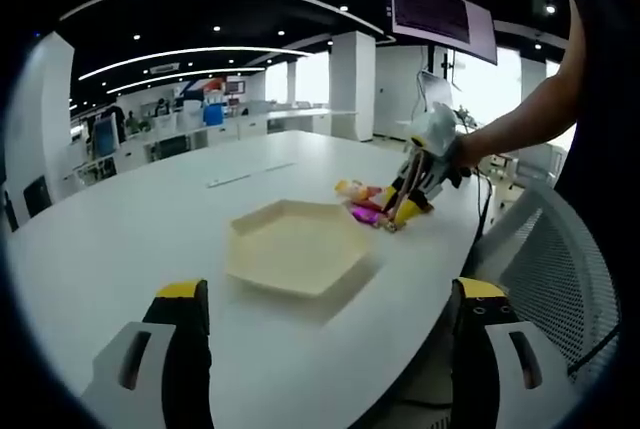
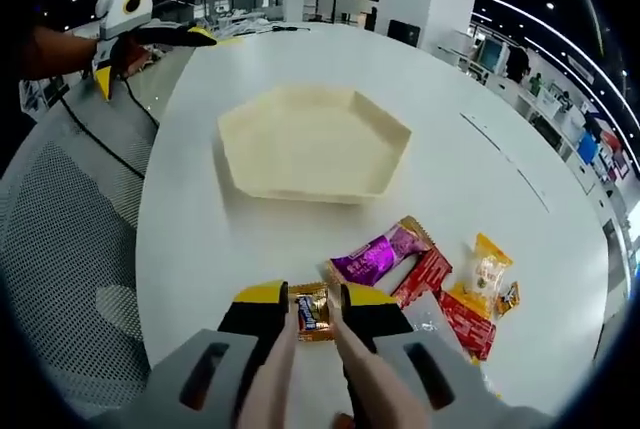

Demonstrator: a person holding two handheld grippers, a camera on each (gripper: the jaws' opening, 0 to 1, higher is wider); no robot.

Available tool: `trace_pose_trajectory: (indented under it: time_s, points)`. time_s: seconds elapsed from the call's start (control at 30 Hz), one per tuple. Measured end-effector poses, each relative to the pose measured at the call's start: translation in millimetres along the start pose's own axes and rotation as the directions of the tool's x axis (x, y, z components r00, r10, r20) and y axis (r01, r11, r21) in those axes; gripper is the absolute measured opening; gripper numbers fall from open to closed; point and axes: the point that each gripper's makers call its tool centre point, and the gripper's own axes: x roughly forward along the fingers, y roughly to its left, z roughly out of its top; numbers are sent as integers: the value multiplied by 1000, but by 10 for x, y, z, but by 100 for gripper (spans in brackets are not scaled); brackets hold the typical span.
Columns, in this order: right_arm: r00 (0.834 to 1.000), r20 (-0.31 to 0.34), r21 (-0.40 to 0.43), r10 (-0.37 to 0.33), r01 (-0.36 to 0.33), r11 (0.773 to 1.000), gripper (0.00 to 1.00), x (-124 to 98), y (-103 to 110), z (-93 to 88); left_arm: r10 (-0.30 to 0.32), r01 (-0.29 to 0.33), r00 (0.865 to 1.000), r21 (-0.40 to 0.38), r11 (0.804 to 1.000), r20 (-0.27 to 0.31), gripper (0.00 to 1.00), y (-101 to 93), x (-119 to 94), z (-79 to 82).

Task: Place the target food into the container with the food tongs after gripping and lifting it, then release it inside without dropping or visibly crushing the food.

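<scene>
Low in the frame, the right tool is closing tongs narrowly around a small gold-wrapped snack on the worktop, the left tool is hanging wide open, empty, and squeezing harder risks crushing it before the hexagonal tray.

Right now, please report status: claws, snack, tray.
Right claw closed around gold-wrapped snack, on table. Left claw open, idle. Hexagonal tray empty, path clear.

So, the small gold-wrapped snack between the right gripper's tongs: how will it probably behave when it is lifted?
The gold-wrapped snack looks small and flat, so it is probably light. Its glossy wrapper may slip between the tongs of the right gripper. Being a soft packet, it may crumple under a hard squeeze.
</scene>
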Motion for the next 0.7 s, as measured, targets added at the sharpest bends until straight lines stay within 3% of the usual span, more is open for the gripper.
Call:
trace_pose_trajectory:
  time_s: [0.2, 0.33, 0.7]
  points:
    - [1000, -9, 1, -5, 5, 1000, 19, -36, 13, 28, -9, 9, 1000, -2, 1000, -1, 98, -16, 9, 1]
    - [1000, -12, 69, 15, -14, 998, 20, -143, -14, 128, -9, 9, 1000, -8, 1000, 3, 98, -9, 11, 7]
    - [1000, 0, 32, 6, -6, 999, 20, -404, -177, 433, -8, 8, 1000, -12, 1000, 2, 99, -11, 1, 4]
